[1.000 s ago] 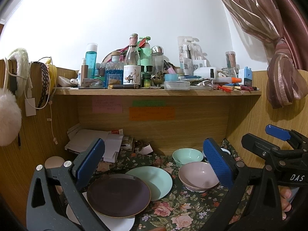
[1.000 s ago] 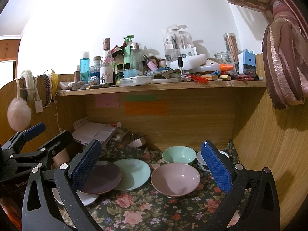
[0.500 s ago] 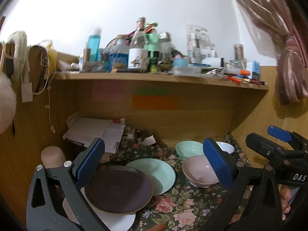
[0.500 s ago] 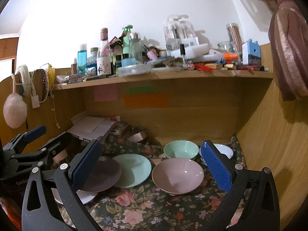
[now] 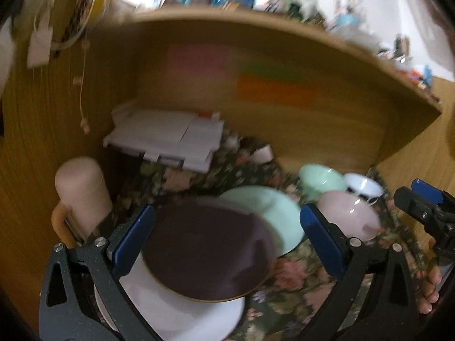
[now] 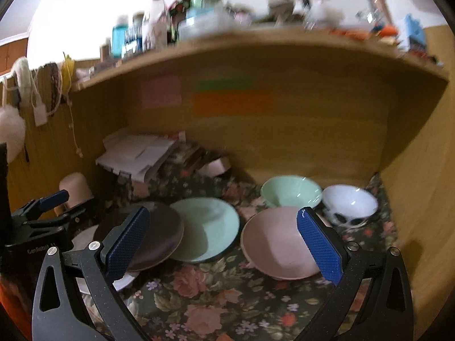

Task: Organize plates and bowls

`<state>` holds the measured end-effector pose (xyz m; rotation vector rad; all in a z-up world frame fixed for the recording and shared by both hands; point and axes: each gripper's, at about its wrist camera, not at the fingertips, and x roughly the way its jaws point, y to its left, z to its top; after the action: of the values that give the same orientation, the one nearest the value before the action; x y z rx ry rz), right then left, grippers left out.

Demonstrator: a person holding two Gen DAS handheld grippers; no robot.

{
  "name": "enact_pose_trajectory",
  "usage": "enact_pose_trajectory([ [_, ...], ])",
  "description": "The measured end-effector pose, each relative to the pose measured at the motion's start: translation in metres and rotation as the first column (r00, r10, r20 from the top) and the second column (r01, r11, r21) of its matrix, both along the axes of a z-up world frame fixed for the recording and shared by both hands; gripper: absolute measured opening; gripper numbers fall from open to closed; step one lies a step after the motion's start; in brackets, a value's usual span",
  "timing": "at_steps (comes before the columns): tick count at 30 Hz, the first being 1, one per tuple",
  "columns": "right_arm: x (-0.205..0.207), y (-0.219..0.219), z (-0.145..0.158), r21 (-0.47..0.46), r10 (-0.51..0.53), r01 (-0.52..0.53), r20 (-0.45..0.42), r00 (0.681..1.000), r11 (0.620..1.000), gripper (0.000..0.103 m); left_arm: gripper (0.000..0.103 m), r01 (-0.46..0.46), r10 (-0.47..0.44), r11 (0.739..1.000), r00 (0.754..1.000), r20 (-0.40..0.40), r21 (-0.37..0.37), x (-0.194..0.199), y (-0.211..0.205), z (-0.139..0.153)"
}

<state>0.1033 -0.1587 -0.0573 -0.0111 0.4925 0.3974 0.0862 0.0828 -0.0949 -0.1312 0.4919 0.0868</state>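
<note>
Lying straight ahead between the spread, empty jaws of the left gripper (image 5: pixel 227 238), the dark plate (image 5: pixel 207 250) overlaps a white plate (image 5: pixel 176 309) and green plate (image 5: pixel 270 213). The right gripper (image 6: pixel 224 244), also spread and empty, faces the pink bowl (image 6: pixel 275 244); green bowl (image 6: pixel 290 193) and white bowl (image 6: pixel 349 201) sit behind.

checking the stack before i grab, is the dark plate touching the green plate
Touching. The right wrist view shows the dark plate overlapping the green plate's left rim with no gap.
</note>
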Motion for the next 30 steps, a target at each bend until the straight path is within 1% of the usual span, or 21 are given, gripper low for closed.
enact_pose_trajectory([
  [2, 0.011, 0.01, -0.011, -0.008, 0.032, -0.033, -0.038, 0.999, 0.999, 0.103, 0.103, -0.015, 0.015, 1.0, 0.999, -0.04, 0.003, 0.006, 0.009, -0.011],
  [7, 0.033, 0.034, -0.037, -0.021, 0.103, -0.107, -0.123, 0.987, 0.994, 0.103, 0.103, -0.032, 0.028, 0.999, 0.988, -0.155, -0.025, 0.022, 0.035, -0.038],
  [10, 0.045, 0.049, -0.052, -0.031, 0.135, -0.142, -0.173, 0.976, 0.989, 0.103, 0.103, -0.056, 0.047, 0.998, 0.979, -0.199, -0.042, 0.027, 0.05, -0.05],
  [14, 0.057, 0.068, -0.069, -0.068, 0.16, -0.18, -0.229, 0.96, 0.981, 0.102, 0.103, -0.088, 0.07, 0.994, 0.964, -0.255, -0.062, 0.032, 0.066, -0.063],
  [16, 0.064, 0.076, -0.076, -0.085, 0.165, -0.191, -0.247, 0.955, 0.978, 0.099, 0.103, -0.093, 0.07, 0.993, 0.957, -0.281, -0.069, 0.036, 0.072, -0.068],
  [17, 0.066, 0.078, -0.08, -0.091, 0.168, -0.197, -0.257, 0.952, 0.976, 0.098, 0.1, -0.094, 0.07, 0.993, 0.955, -0.29, -0.07, 0.037, 0.075, -0.07],
  [19, 0.072, 0.084, -0.085, -0.101, 0.175, -0.21, -0.279, 0.944, 0.972, 0.091, 0.095, -0.095, 0.068, 0.993, 0.948, -0.312, -0.073, 0.04, 0.079, -0.074],
  [21, 0.078, 0.089, -0.09, -0.107, 0.178, -0.219, -0.301, 0.937, 0.97, 0.089, 0.086, -0.095, 0.059, 0.991, 0.94, -0.336, -0.093, 0.042, 0.084, -0.079],
  [25, 0.09, 0.097, -0.1, -0.103, 0.186, -0.234, -0.343, 0.921, 0.967, 0.075, 0.079, -0.099, 0.045, 0.987, 0.929, -0.367, -0.13, 0.045, 0.091, -0.086],
  [27, 0.094, 0.099, -0.104, -0.089, 0.199, -0.247, -0.363, 0.91, 0.965, 0.07, 0.073, -0.098, 0.037, 0.985, 0.926, -0.376, -0.145, 0.047, 0.094, -0.09],
  [29, 0.099, 0.1, -0.108, -0.08, 0.202, -0.25, -0.38, 0.903, 0.965, 0.064, 0.07, -0.097, 0.028, 0.982, 0.922, -0.386, -0.16, 0.048, 0.096, -0.092],
  [30, 0.101, 0.101, -0.11, -0.075, 0.206, -0.253, -0.388, 0.899, 0.965, 0.061, 0.067, -0.095, 0.022, 0.981, 0.921, -0.39, -0.169, 0.049, 0.097, -0.093],
])
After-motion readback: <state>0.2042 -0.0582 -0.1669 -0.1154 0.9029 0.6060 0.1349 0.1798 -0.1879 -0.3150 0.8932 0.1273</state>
